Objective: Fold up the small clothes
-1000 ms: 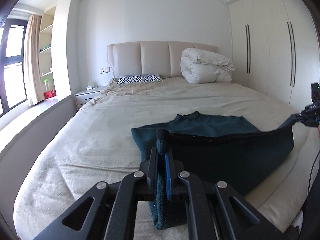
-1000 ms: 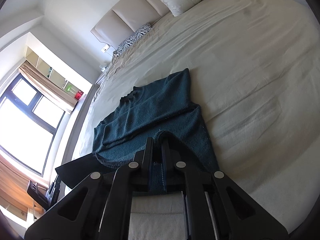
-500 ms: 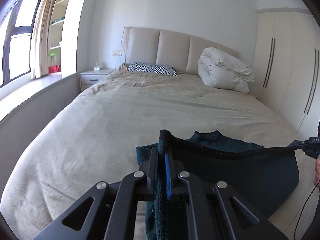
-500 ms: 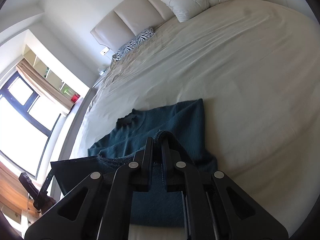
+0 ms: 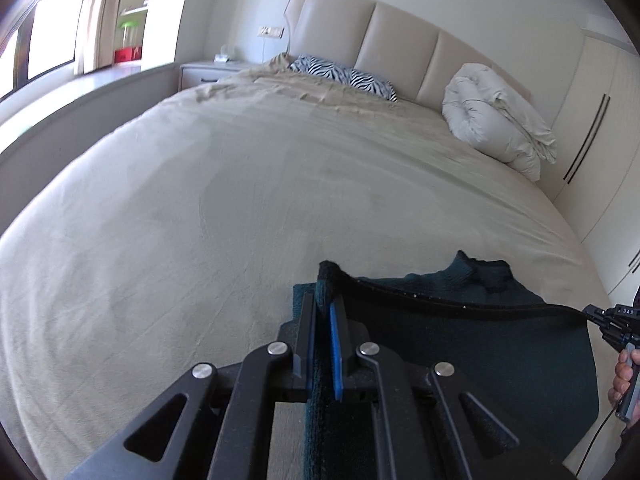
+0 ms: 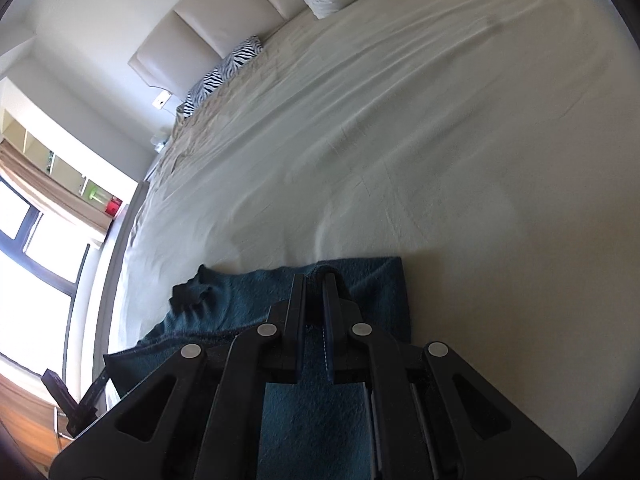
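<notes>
A dark teal knit sweater (image 5: 500, 356) lies at the near edge of the beige bed (image 5: 248, 208). My left gripper (image 5: 324, 300) is shut on one corner of its lower hem. My right gripper (image 6: 314, 280) is shut on the other corner; it also shows at the right edge of the left wrist view (image 5: 592, 314). The hem is stretched taut between them, lifted over the rest of the sweater (image 6: 236, 300), whose neckline shows beyond the hem in both views.
A zebra-print pillow (image 5: 344, 76) and a rolled white duvet (image 5: 496, 128) lie by the padded headboard (image 5: 372, 28). A nightstand (image 5: 208, 70) stands at the left, wardrobes (image 5: 600, 120) at the right. A window ledge runs along the left.
Both grippers have carried the held hem forward over the sweater toward its neckline, and the cameras have tilted down toward the bed. Less of the sweater shows beyond the hem.
</notes>
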Available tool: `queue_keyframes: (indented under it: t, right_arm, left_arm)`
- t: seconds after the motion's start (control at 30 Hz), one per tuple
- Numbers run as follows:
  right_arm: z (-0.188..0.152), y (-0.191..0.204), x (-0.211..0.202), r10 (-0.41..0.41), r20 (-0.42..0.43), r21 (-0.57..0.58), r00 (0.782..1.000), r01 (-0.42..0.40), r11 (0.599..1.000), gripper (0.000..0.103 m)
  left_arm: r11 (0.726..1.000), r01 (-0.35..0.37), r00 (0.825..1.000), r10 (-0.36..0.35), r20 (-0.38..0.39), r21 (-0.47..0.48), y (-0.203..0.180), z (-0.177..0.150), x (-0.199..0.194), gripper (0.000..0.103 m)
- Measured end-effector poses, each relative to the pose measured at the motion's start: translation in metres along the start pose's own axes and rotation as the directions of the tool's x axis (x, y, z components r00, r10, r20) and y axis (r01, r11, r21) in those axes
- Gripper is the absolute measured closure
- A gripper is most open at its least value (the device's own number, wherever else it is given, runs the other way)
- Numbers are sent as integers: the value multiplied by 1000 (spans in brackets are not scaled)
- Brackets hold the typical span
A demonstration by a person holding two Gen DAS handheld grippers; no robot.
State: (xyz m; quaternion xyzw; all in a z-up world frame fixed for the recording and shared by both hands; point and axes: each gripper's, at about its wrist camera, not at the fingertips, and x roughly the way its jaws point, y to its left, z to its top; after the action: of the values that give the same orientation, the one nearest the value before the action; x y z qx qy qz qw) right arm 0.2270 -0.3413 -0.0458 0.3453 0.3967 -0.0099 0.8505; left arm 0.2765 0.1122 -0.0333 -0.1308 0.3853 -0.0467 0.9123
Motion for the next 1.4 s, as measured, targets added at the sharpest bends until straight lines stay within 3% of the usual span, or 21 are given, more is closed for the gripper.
queue_keyframes:
  t: [0.03, 0.1, 0.13, 0.17, 0.2, 0.23, 0.27, 0.4, 0.57, 0.63, 0.7, 0.8, 1.0, 1.13, 1.27, 1.4]
  right_arm:
    - [2, -3, 7, -6, -5, 11, 1000, 6, 1000, 96]
    - [5, -11, 24, -53, -32, 33, 998, 54, 998, 94]
    - [5, -15, 29, -75, -45, 42, 996, 77, 996, 87]
    - [5, -20, 32, -80, -50, 57, 996, 83, 995, 82]
    - [4, -26, 32, -72, -46, 78, 996, 76, 994, 68]
    - [3, -30, 29, -66, -36, 96, 997, 69, 993, 48]
    - [1, -35, 24, -63, -16, 116, 998, 64, 991, 41]
    - [-10, -47, -2, -58, 22, 120, 998, 55, 991, 38]
    - [-38, -26, -22, -106, -20, -77, 994, 105, 992, 43]
    - [-56, -12, -27, -147, -35, -173, 989, 138, 975, 48]
    - [-75, 1, -31, -168, -47, -244, 985, 152, 958, 49]
    - [-94, 7, -31, -226, -50, -304, 973, 200, 931, 54]
    - [-118, -9, -33, -259, -58, -300, 964, 231, 926, 74]
    - [-124, -6, -41, -271, -40, -324, 962, 244, 914, 96]
    - [-131, -4, -50, -275, -15, -324, 961, 256, 911, 98]
    - [-134, -13, -58, -251, -13, -270, 968, 239, 933, 98]
  left_arm:
    - [1000, -4, 1000, 4, -20, -4, 1, 0, 7, 92]
    - [1000, 12, 998, -13, -59, -19, 3, -1, 18, 66]
    - [1000, 18, 998, -20, -57, -23, 4, -2, 18, 58]
    - [999, 19, 999, -20, -44, -26, 5, -2, 14, 44]
    - [999, 16, 1000, -16, -19, -31, 6, -2, 7, 31]
    - [999, 9, 1000, -9, 0, -36, 7, -2, 1, 26]
    - [999, 0, 1000, 1, 23, -46, 10, -3, -8, 23]
    - [997, 29, 999, -26, 37, -65, 16, -12, -30, 23]
    - [998, 49, 998, -48, 27, -29, 10, -42, -57, 25]
    - [999, 48, 999, -48, 13, -9, 7, -57, -64, 29]
    - [998, 58, 998, -58, -18, -4, 6, -71, -65, 39]
    - [998, 64, 996, -65, -57, -27, 9, -88, -63, 47]
    - [998, 53, 995, -57, -85, -43, 13, -107, -64, 62]
    - [998, 54, 994, -56, -94, -22, 10, -110, -64, 76]
    - [999, 48, 993, -48, -104, 3, 7, -109, -62, 85]
    - [998, 56, 991, -54, -121, 9, 9, -104, -58, 87]
